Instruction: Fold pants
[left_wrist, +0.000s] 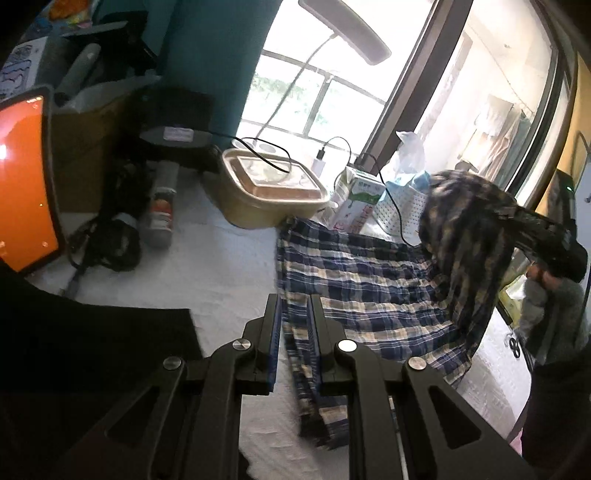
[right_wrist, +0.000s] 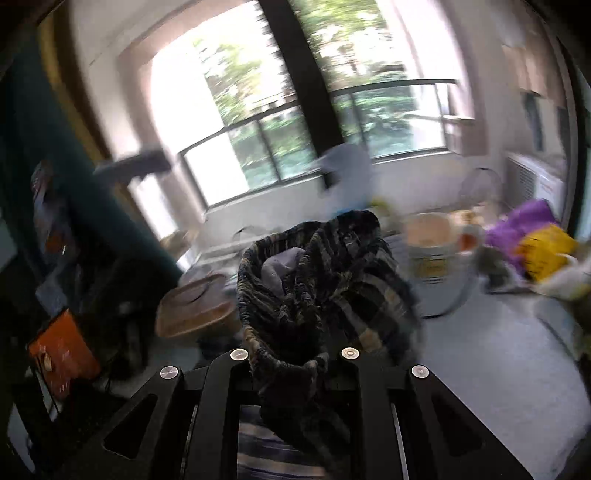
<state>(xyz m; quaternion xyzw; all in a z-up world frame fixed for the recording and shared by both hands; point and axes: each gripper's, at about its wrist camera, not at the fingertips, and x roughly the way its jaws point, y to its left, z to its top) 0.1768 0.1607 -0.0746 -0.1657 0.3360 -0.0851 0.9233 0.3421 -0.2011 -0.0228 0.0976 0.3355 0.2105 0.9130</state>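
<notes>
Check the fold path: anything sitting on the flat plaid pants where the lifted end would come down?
Nothing visible. The right gripper holds the waistband end of the plaid pants bunched in the air, the left gripper pinches the leg end. The spread fabric between them is bare. The tan lidded container stands just beyond the far edge.

Plaid pants (left_wrist: 369, 280), navy/cream/tan checks, crumpled. One part spread flat on white surface, a strip trailing toward cam. Waistband end (right_wrist: 317, 280) bunched & lifted up at right, elastic opening gaping.
</notes>
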